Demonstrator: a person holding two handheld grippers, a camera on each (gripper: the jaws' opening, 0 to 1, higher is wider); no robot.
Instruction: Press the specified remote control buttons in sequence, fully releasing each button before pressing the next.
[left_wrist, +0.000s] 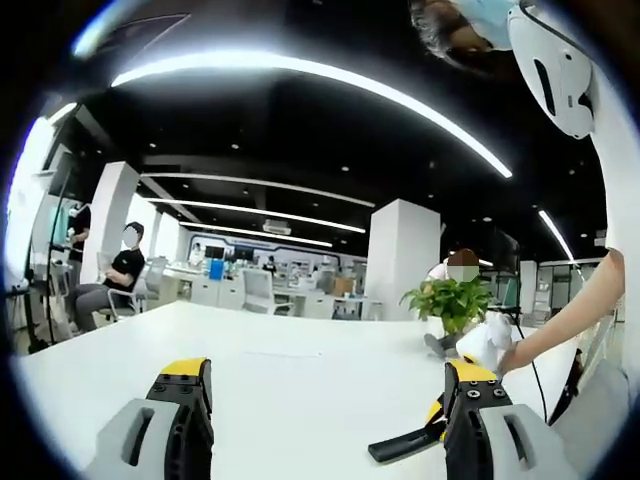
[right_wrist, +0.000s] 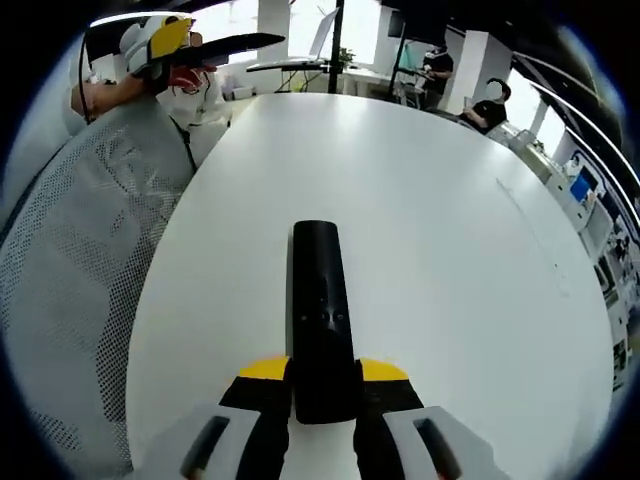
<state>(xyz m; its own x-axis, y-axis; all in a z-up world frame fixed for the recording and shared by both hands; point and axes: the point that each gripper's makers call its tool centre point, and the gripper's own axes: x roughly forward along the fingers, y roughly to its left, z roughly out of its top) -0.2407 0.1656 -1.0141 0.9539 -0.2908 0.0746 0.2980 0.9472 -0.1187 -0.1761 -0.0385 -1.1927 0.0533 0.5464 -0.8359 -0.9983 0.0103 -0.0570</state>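
Observation:
A long black remote control (right_wrist: 320, 310) lies along the middle of the right gripper view, above the white table (right_wrist: 450, 220). My right gripper (right_wrist: 322, 378) is shut on the remote's near end, its yellow-tipped jaws pressing both sides. In the left gripper view the same remote (left_wrist: 402, 446) pokes out low on the right, just behind my right-hand jaw. My left gripper (left_wrist: 330, 400) is open, its jaws wide apart with only bare table between them. That left gripper (right_wrist: 165, 42) also appears at the top left of the right gripper view, held by a gloved hand.
A grey mesh chair back (right_wrist: 70, 280) stands against the table's left edge. A potted green plant (left_wrist: 452, 300) sits on the far right of the table (left_wrist: 300, 350), with a person behind it. Another person (left_wrist: 115, 280) sits at the far left.

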